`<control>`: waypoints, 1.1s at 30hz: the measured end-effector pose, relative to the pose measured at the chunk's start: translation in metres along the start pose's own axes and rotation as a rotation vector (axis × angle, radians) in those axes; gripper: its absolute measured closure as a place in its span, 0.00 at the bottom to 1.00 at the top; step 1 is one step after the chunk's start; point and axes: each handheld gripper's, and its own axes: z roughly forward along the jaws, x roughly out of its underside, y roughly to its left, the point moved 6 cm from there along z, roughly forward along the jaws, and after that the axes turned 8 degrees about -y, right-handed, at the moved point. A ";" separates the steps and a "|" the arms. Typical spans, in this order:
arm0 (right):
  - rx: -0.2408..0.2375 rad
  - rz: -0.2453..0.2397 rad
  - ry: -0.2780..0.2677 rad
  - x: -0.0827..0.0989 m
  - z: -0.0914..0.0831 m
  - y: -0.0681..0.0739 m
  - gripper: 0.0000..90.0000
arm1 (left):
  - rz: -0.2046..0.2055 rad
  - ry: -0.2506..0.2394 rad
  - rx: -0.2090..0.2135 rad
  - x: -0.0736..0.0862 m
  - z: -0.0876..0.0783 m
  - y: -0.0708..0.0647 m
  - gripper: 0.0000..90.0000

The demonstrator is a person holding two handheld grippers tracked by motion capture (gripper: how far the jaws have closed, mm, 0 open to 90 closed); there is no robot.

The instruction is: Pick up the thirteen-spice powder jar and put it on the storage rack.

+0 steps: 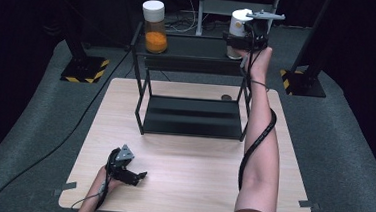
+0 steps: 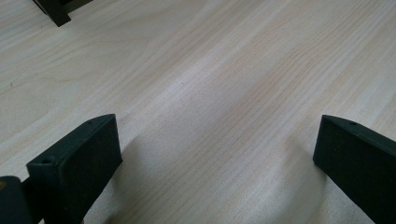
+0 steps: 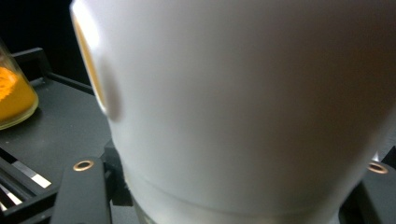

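Black fingers of our right gripper (image 1: 244,40) clamp the white jar (image 1: 239,25) from both sides at the right end of the rack's top shelf (image 1: 190,45); in the right gripper view the jar's pale wall (image 3: 243,107) looms close between the two fingers (image 3: 81,191), each marked by a brass-ringed screw, with a yellowish label curving round the jar's left edge; whether its base rests on the shelf or hangs just above it we cannot tell. Beyond it, at the shelf's left end and well apart, stands a clear jar of orange powder (image 1: 156,28) under a white lid, upright; its orange contents show again at the left edge of the right gripper view (image 3: 14,100). Our right forearm stretches up over the tabletop (image 1: 190,181) to reach the shelf, a black cable trailing along it. Below the top shelf the black metal rack (image 1: 191,117) has a lower shelf, bare, standing on the far half of the light wooden tabletop.

Our left gripper (image 1: 133,175) lies low at the near left of the tabletop, held in the left hand; in the left gripper view its fingers (image 2: 77,163) stand wide apart with nothing but wood grain (image 2: 210,93) between them; a corner of the rack's foot (image 2: 53,11) peeks in at the upper left. Dark grey carpet surrounds the tabletop.
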 end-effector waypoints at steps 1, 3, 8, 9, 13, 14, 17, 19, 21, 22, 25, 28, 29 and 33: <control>0.004 -0.007 0.005 -0.001 0.000 0.001 0.34 | 0.000 0.000 0.000 0.000 0.000 0.000 0.00; 0.007 -0.006 0.011 -0.002 0.001 0.002 0.34 | 0.000 0.000 0.000 0.000 0.000 0.000 0.00; 0.007 -0.006 0.018 -0.003 0.001 0.002 0.34 | 0.000 0.000 0.000 0.000 0.000 0.000 0.00; 0.007 -0.006 0.018 -0.003 0.001 0.002 0.34 | 0.000 0.000 0.000 0.000 0.000 0.000 0.00; 0.008 -0.004 0.025 -0.004 0.001 0.002 0.33 | 0.000 0.000 0.000 0.000 0.000 0.000 0.00; 0.009 -0.004 0.026 -0.005 0.001 0.002 0.33 | 0.000 0.000 0.000 0.000 0.000 0.000 0.00; 0.012 -0.004 0.035 -0.006 0.001 0.002 0.33 | 0.000 0.000 0.000 0.000 0.000 0.000 0.00; 0.011 -0.005 0.042 -0.008 0.001 0.002 0.33 | 0.000 0.000 0.000 0.000 0.000 0.000 0.00; 0.011 -0.007 0.064 -0.010 0.002 0.002 0.27 | 0.000 0.000 0.000 0.000 0.000 0.000 0.00; 0.005 -0.014 0.077 -0.011 0.002 0.002 0.23 | 0.000 0.000 0.000 0.000 0.000 0.000 0.00; 0.000 -0.028 0.119 -0.016 0.001 0.003 0.11 | 0.000 0.000 0.000 0.000 0.000 0.000 0.00; 0.001 -0.047 0.172 -0.023 -0.004 0.003 0.03 | 0.000 0.000 0.000 0.000 0.000 0.000 0.00; 0.011 -0.057 0.181 -0.025 -0.007 0.005 0.02 | 0.000 0.000 0.000 0.000 0.000 0.000 0.00; 0.030 -0.081 0.204 -0.035 -0.025 0.011 0.00 | 0.000 0.000 0.000 0.000 0.000 0.000 0.00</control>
